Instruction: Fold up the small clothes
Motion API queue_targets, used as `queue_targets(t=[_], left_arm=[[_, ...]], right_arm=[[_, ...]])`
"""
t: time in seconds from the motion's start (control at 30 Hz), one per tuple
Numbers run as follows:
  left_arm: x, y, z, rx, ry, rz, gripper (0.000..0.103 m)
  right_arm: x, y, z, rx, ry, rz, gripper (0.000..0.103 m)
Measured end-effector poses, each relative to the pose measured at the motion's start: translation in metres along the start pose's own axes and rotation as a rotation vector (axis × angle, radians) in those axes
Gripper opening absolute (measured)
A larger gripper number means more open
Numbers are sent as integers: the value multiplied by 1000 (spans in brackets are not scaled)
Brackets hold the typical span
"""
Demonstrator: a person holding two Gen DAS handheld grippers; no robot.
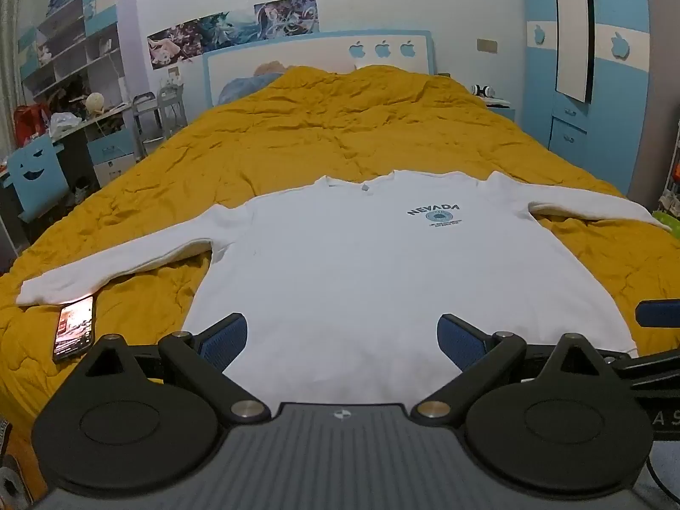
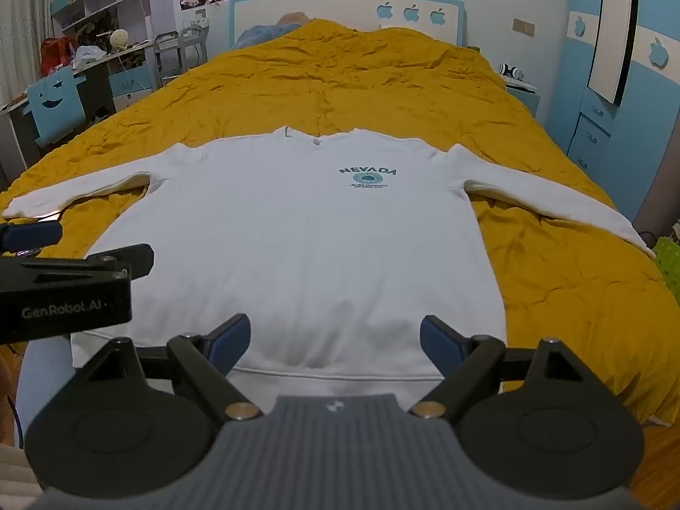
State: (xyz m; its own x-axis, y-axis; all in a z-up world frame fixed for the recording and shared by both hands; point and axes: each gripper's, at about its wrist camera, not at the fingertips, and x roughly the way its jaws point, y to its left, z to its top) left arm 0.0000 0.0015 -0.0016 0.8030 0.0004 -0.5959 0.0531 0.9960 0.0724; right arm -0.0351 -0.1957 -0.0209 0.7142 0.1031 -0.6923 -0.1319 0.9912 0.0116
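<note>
A white long-sleeved sweatshirt (image 1: pixel 361 263) with a "NEVADA" print lies flat, front up, on the yellow bedspread (image 1: pixel 340 127), sleeves spread to both sides. It also shows in the right wrist view (image 2: pixel 306 233). My left gripper (image 1: pixel 342 335) is open and empty, above the shirt's hem near the bed's foot. My right gripper (image 2: pixel 335 342) is open and empty, above the hem too. The left gripper's body shows at the left of the right wrist view (image 2: pixel 63 289).
A lit phone (image 1: pixel 74 329) lies on the bedspread under the left sleeve's cuff. A desk with shelves and a blue chair (image 1: pixel 36 170) stand left of the bed. A blue wardrobe (image 1: pixel 595 63) and a nightstand stand right. A green basket (image 2: pixel 669 259) sits by the bed's right side.
</note>
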Motion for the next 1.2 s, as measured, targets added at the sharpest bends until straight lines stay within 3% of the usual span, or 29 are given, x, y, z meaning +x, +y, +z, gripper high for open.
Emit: queue_targets(t=[1.2], left_arm=[[-1, -2, 5, 22, 7, 12, 103]], right_arm=[[1, 1, 0, 6, 3, 3, 83]])
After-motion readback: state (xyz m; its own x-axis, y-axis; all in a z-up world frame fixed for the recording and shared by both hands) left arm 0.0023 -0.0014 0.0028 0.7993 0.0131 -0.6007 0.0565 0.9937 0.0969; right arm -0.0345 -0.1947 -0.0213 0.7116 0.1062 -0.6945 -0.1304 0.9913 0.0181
